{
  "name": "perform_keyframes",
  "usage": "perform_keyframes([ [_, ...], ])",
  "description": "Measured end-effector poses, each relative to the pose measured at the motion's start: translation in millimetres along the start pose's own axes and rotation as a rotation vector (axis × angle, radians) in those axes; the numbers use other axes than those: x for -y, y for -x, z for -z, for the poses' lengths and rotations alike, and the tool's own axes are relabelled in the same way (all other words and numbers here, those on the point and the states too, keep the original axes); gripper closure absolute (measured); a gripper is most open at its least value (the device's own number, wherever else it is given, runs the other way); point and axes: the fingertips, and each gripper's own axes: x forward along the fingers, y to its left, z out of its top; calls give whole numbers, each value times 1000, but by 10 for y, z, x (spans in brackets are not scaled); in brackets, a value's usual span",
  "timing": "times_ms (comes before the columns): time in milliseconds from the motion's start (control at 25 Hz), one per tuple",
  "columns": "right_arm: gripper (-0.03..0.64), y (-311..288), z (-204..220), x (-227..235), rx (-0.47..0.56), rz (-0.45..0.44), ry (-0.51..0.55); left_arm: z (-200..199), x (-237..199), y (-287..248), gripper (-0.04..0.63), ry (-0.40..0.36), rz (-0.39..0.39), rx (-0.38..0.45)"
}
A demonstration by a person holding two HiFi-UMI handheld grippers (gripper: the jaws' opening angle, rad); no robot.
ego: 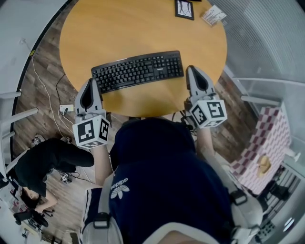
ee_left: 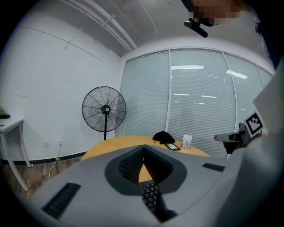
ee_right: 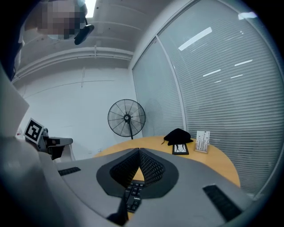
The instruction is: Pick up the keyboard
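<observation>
A black keyboard [ego: 138, 70] lies slightly askew on the round wooden table [ego: 143, 24], close to its near edge. My left gripper [ego: 90, 82] hovers just off the keyboard's left end, jaws shut with nothing between them. By the keyboard's right end is my right gripper [ego: 192, 69], also shut and empty. Through the left gripper view's closed jaws [ee_left: 143, 150] a strip of keys [ee_left: 151, 195] shows below. The right gripper [ee_right: 139, 151] likewise looks over the keyboard [ee_right: 132, 196].
A framed picture [ego: 184, 8] and a card stand [ego: 213, 15] sit at the table's far side, with a black cloth [ee_right: 178, 135] beside them. A standing fan [ee_left: 104, 108] is behind the table. A person [ego: 43, 164] crouches on the floor at left near a power strip [ego: 66, 108].
</observation>
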Motion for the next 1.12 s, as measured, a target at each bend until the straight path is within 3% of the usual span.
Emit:
perform_keyframes([
  [200, 614, -124, 275, 235, -64, 9, -69, 203, -170, -82, 584, 14, -15, -57],
  [320, 607, -229, 413, 319, -111, 15, -68, 339, -261, -136, 540, 30, -14, -100],
  [400, 548, -315, 523, 368, -146, 18, -72, 444, -339, -190, 524, 46, -16, -134],
  [480, 540, -412, 667, 439, -181, 24, -77, 576, -421, -276, 514, 61, -22, -169],
  [1120, 491, -1052, 1663, 823, -454, 37, -111, 1812, -865, -918, 437, 222, -59, -511],
])
